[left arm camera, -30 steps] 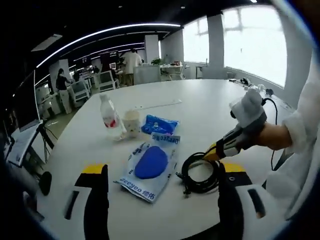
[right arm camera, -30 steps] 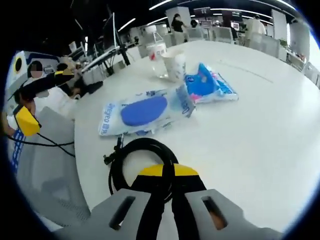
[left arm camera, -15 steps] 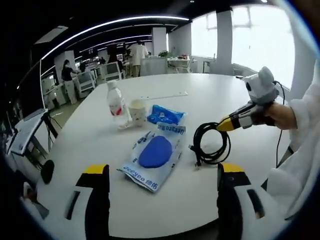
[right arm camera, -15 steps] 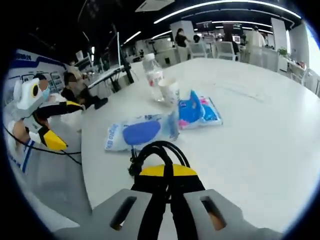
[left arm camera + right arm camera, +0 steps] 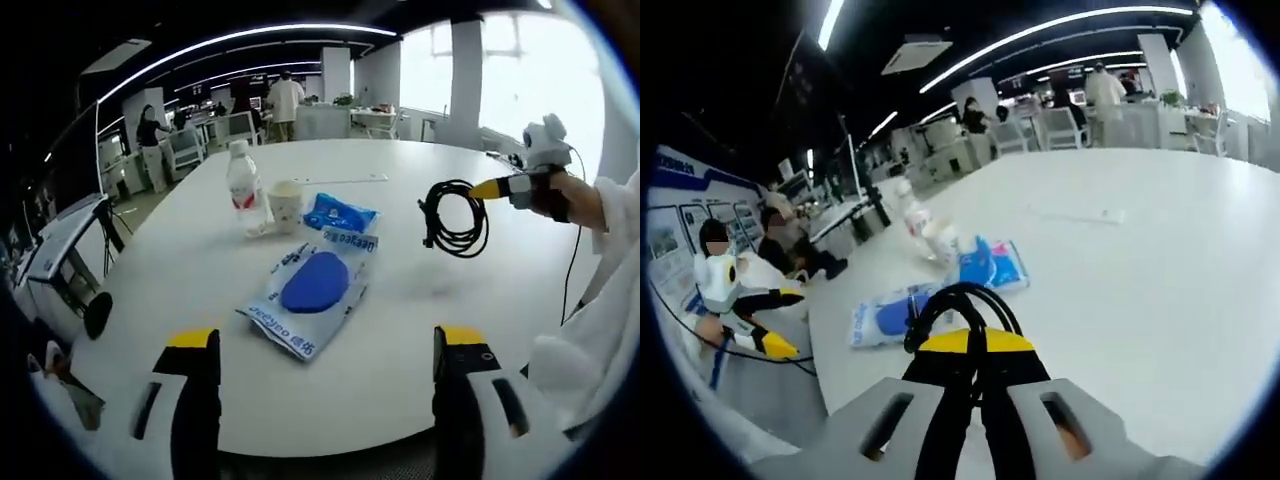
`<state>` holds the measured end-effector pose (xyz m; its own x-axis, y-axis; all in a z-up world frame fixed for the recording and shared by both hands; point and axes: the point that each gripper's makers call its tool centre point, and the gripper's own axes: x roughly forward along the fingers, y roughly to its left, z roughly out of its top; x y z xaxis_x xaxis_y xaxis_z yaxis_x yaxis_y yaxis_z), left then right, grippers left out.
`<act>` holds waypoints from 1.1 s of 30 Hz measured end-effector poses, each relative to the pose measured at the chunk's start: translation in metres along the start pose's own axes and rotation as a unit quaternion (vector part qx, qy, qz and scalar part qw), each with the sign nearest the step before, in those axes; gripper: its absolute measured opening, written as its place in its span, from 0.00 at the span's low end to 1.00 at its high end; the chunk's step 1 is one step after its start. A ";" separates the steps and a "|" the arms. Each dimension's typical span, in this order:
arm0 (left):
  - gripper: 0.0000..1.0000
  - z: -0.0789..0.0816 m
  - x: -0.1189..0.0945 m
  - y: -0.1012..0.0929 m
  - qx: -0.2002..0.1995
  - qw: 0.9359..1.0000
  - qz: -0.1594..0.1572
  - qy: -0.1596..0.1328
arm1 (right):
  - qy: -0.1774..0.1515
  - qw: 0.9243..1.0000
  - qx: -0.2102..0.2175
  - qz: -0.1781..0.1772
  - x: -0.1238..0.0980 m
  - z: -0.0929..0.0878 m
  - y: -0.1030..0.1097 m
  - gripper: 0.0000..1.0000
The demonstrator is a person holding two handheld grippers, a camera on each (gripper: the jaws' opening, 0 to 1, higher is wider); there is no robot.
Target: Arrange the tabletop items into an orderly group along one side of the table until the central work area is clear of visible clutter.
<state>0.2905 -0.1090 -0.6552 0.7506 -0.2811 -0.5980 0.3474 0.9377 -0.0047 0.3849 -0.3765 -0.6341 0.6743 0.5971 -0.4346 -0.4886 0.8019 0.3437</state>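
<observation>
**Cable coil lifted off the table in the right gripper**

Right gripper (image 5: 974,345) closed tight on a coiled black cable (image 5: 962,304), yellow-tipped jaws pressed together over the loop. Seen from the left gripper view, the same cable (image 5: 452,217) hanging in the air above the white table (image 5: 420,300), clear of the surface, pinched at the tip of the right gripper (image 5: 492,187). Loose ends of the coil sticking out on the side nearer the other items.

Left gripper (image 5: 325,345) held wide open with nothing between the jaws, hovering at the near edge of the table.

On the table, well apart from the raised cable: a white pouch with a blue oval (image 5: 312,292) lying flat in the middle, a smaller blue packet (image 5: 340,213) just beyond and touching its far end. Near the packet, a paper cup (image 5: 286,202) upright, and just beside it a plastic bottle (image 5: 243,186) with a red label. Contents of cup and bottle impossible to tell. Farther back, a thin white strip (image 5: 342,181) lying flat.

From the right gripper view, pouch (image 5: 885,312) partly hidden behind the cable and jaws; packet (image 5: 990,264), cup (image 5: 942,240) and bottle (image 5: 911,215) small and blurred. Office desks, chairs and people in the background, too far off for detail.
</observation>
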 end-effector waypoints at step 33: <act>0.89 0.017 0.033 -0.030 -0.006 1.000 0.013 0.009 | 0.005 0.972 0.233 -0.004 0.027 -0.036 -0.089 0.00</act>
<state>0.3145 -0.1495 -0.6618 0.7487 -0.2534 -0.6126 0.3215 0.9469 0.0012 0.4270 -0.4314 -0.7063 0.6711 0.5925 -0.4456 -0.1779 0.7121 0.6791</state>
